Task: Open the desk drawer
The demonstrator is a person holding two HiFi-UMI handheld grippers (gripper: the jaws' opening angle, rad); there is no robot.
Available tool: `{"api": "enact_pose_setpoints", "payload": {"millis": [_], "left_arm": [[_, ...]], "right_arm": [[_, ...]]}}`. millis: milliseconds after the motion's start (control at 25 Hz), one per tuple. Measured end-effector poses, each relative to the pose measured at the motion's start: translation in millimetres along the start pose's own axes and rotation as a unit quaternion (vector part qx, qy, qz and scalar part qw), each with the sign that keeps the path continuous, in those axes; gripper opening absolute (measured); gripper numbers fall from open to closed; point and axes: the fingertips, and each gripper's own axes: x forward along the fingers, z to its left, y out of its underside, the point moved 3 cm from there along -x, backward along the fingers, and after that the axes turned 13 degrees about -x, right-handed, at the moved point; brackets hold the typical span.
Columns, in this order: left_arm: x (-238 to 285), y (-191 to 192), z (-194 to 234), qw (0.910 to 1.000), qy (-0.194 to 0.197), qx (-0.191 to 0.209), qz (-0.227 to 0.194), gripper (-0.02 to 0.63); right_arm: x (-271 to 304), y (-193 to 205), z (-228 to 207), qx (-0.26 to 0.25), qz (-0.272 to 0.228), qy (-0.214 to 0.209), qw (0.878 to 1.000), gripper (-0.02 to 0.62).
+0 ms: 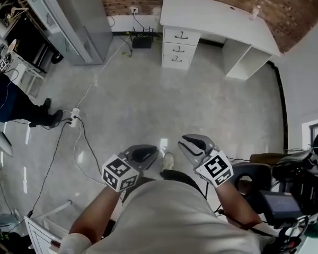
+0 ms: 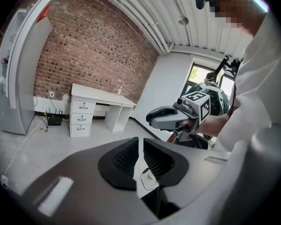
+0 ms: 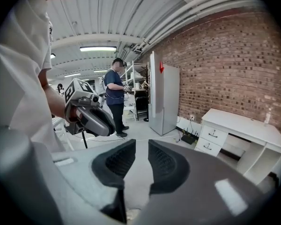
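Observation:
A white desk [image 1: 217, 15] stands far off against the brick wall, with three shut drawers [image 1: 179, 48] stacked in its left pedestal. It also shows in the left gripper view, desk [image 2: 100, 95] and drawers [image 2: 82, 117], and at the right of the right gripper view, desk [image 3: 243, 125] and drawers [image 3: 210, 139]. Both grippers are held close to my body, well short of the desk. My left gripper [image 1: 143, 153] [image 2: 140, 146] has its jaws a narrow slit apart with only floor between them. My right gripper [image 1: 193, 143] [image 3: 142, 146] stands open and empty.
A tall grey cabinet [image 1: 79, 20] stands left of the desk. A black box [image 1: 142, 41] with cables sits by the wall. A power strip [image 1: 74, 115] and its cord lie on the floor at left. A person [image 1: 10, 105] stands far left; dark equipment [image 1: 286, 189] is at right.

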Motion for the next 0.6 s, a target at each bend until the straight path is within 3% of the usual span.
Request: {"api": "enact_pose_setpoints", "payload": {"millis": [200, 320, 440, 600], "left_arm": [[46.4, -60.3, 32.3, 0.9998, -0.009, -0.006, -0.014, 0.040], [67.3, -84.4, 54.0, 0.9987, 0.002, -0.047, -0.020, 0.040], [85.2, -101.3, 89.7, 0.9968, 0.015, -0.076, -0.019, 0.040], [112.7, -139.7, 149.0, 0.9956, 0.039, -0.085, -0.012, 0.040]], "right_arm": [[24.4, 3.9, -75.4, -0.001, 0.005, -0.007, 1.000, 0.072], [38.5, 5.5, -110.6, 0.010, 0.009, -0.009, 1.000, 0.072], [62.2, 12.5, -140.8, 0.027, 0.021, -0.008, 0.999, 0.072], [103.0, 12.7, -194.7, 0.035, 0.044, 0.012, 0.998, 0.072]]}}
